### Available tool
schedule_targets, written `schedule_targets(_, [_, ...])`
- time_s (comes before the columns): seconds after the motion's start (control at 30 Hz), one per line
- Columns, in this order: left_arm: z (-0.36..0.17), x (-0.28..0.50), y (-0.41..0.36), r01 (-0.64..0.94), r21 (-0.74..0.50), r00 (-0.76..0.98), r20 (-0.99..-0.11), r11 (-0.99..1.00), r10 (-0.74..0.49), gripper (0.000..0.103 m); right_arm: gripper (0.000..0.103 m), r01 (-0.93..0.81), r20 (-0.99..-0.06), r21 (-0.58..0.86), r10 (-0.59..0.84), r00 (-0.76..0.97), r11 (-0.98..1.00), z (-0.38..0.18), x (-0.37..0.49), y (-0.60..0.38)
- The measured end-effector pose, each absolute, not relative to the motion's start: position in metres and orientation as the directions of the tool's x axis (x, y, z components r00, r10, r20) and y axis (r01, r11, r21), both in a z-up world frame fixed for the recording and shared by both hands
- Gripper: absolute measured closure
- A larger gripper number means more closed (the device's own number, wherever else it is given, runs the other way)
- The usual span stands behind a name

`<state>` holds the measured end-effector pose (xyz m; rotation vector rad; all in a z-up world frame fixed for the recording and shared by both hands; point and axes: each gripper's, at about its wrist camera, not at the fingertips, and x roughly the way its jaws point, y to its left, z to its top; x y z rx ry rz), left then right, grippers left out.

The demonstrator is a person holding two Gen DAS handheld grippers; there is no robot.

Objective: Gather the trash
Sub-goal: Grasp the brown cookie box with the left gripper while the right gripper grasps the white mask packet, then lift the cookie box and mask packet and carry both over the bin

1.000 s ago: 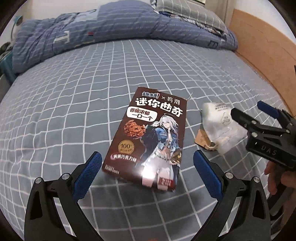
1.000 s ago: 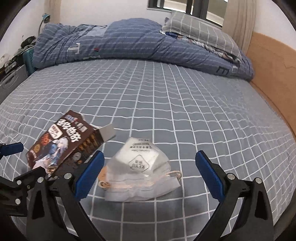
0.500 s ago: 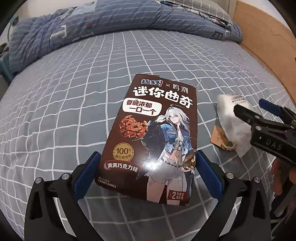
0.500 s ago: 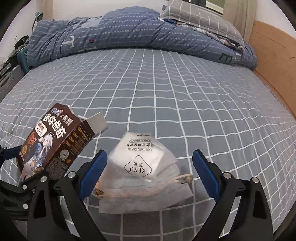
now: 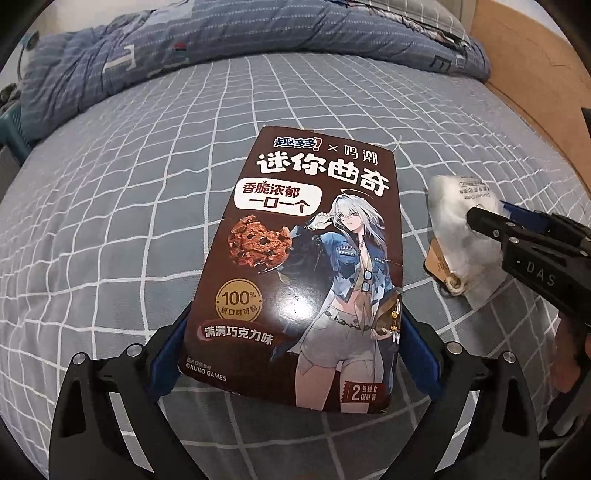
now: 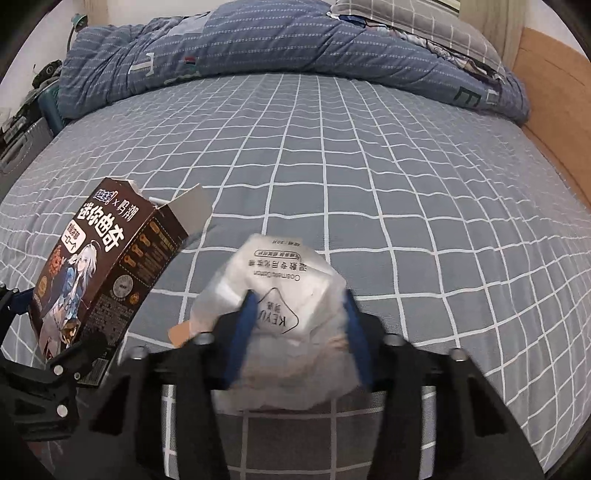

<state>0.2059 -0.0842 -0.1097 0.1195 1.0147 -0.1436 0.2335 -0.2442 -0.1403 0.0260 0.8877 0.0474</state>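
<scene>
step: pickup. left gripper (image 5: 295, 354) clamps brown cardboard cookie box (image 5: 306, 266), tilted above grey checked bedsheet (image 6: 369, 184). right gripper (image 6: 299, 332) closing, pads pinching white crinkled plastic packet (image 6: 280, 295). next: lift both.

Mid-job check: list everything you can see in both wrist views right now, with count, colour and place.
Cookie box: one, dark brown with printed character, on the bed, between the left tool's pads, top flap open.
Cotton-pad bag: one, translucent white, right of the box, between the right tool's pads.
Paper tag: one, tan, at the bag's edge.
Bed sheet: one, grey-blue with white grid.
Duvet: one, blue, bunched at the far end.
Pillow: one, grey check, behind the duvet.
Bed frame: wooden, tan, right side.
Left tool: black, blue pads, against the box's sides.
Right tool: black, blue pads, jaws closing on the bag.
</scene>
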Motion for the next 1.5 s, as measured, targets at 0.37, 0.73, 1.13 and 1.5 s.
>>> schedule_targets(0.37, [-0.094, 0.184, -0.079, 0.120, 0.000, 0.568, -0.820, 0.993, -0.068, 0.010, 0.089, -0.034, -0.749, 0.074, 0.078, 0.658, 0.997, -0.126, 0.222, -0.250])
schedule_targets(0.73, [-0.084, 0.156, -0.071, 0.063, -0.027, 0.590, -0.806, 0.998, -0.059, 0.010, 0.090, -0.049, -0.730, 0.049, 0.069, 0.680, 0.998, -0.117, 0.197, -0.239])
schedule_targets(1.13, [-0.068, 0.122, -0.066, 0.032, -0.029, 0.613, -0.789, 0.999, -0.043, 0.010, 0.090, -0.066, -0.706, 0.043, 0.077, 0.704, 0.997, -0.102, 0.158, -0.230])
schedule_targets(1.5, [-0.057, 0.083, -0.060, 0.013, -0.049, 0.628, -0.777, 0.999, -0.046, 0.010, 0.090, -0.069, -0.681, 0.044, 0.081, 0.728, 0.997, -0.087, 0.125, -0.226])
